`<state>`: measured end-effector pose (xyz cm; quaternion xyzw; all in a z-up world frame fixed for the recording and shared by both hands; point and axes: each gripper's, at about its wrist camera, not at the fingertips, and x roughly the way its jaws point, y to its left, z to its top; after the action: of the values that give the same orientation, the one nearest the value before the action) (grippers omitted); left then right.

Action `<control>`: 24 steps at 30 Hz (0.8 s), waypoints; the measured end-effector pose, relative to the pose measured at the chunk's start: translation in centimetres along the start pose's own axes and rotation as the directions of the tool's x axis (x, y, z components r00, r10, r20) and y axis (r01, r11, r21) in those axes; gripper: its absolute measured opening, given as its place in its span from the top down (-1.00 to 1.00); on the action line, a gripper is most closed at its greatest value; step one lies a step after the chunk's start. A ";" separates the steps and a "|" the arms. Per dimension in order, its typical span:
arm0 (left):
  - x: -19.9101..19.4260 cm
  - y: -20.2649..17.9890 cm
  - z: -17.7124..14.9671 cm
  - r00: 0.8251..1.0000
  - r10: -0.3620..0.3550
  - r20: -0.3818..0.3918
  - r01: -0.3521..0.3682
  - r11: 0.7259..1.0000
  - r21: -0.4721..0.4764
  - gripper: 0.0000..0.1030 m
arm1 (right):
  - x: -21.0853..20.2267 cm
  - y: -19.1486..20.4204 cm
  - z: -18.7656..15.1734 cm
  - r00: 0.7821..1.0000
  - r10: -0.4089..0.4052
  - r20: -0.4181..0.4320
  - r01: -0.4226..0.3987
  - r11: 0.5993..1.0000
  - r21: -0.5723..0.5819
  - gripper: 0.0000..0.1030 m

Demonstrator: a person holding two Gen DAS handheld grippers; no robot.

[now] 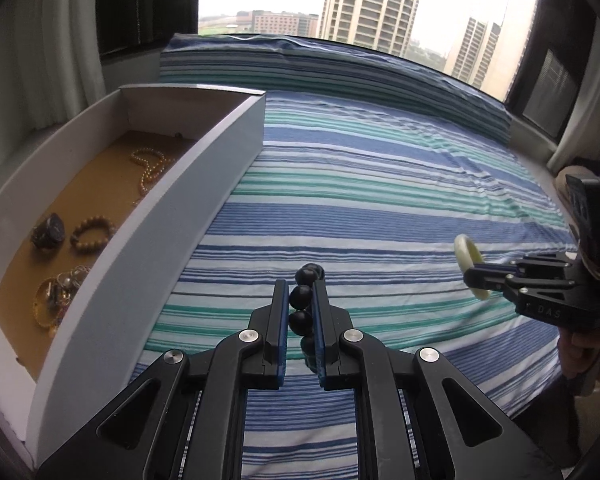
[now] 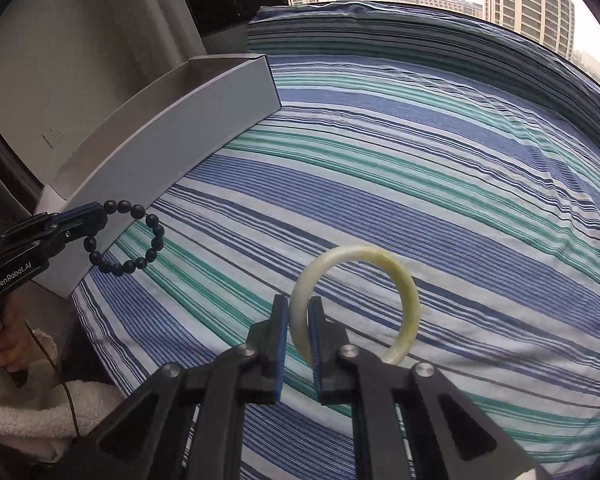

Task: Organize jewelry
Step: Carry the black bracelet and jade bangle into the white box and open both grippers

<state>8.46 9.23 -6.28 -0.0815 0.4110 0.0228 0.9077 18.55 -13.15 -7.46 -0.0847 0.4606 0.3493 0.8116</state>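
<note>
Cardboard walls of a white box (image 1: 188,184) stood at the left edge of the striped bed (image 1: 380,184), its brown floor holding a pearl necklace (image 1: 150,166), a wooden bead bracelet (image 1: 92,234), a dark watch (image 1: 49,232) and a tangle of gold pieces (image 1: 56,296) at the near end. Just right of the box's long wall, the left gripper (image 1: 300,300) hung over the bed with its jaws drawn narrow on a black bead bracelet (image 1: 302,300), the beads pinched between the blue pads. Farther right, well apart from the box, the right gripper (image 1: 474,278) had its jaws nearly closed on the rim of a pale jade bangle (image 1: 469,258), held on edge above the bed.

Only the left wrist view looked down into the box and showed its contents. The right wrist view saw just the box's outer wall (image 2: 172,148), but it showed the bracelet (image 2: 140,240) as a full loop hanging from the left gripper (image 2: 96,216) beside that wall, and the bangle (image 2: 408,292) as an open ring rising from the right gripper (image 2: 299,320).
</note>
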 end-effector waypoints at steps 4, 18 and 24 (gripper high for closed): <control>-4.1 1.7 1.2 0.998 -0.045 0.049 0.047 0.998 -0.034 0.83 | -1.0 1.4 1.2 0.999 0.016 0.031 -0.015 1.000 -0.027 0.80; -10.9 18.7 3.6 0.968 0.236 0.086 -0.205 0.940 -0.272 0.83 | -4.7 16.3 13.0 0.966 0.208 0.157 -0.145 0.930 -0.336 0.80; -6.5 23.8 2.2 0.959 0.282 -0.034 -0.277 0.899 -0.338 0.83 | -1.0 26.0 15.4 0.949 0.305 0.079 -0.233 0.849 -0.474 0.80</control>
<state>3.22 33.25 -3.10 -0.1768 0.4011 0.2239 0.8705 12.07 12.71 6.75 -0.1820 0.3091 0.5638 0.7439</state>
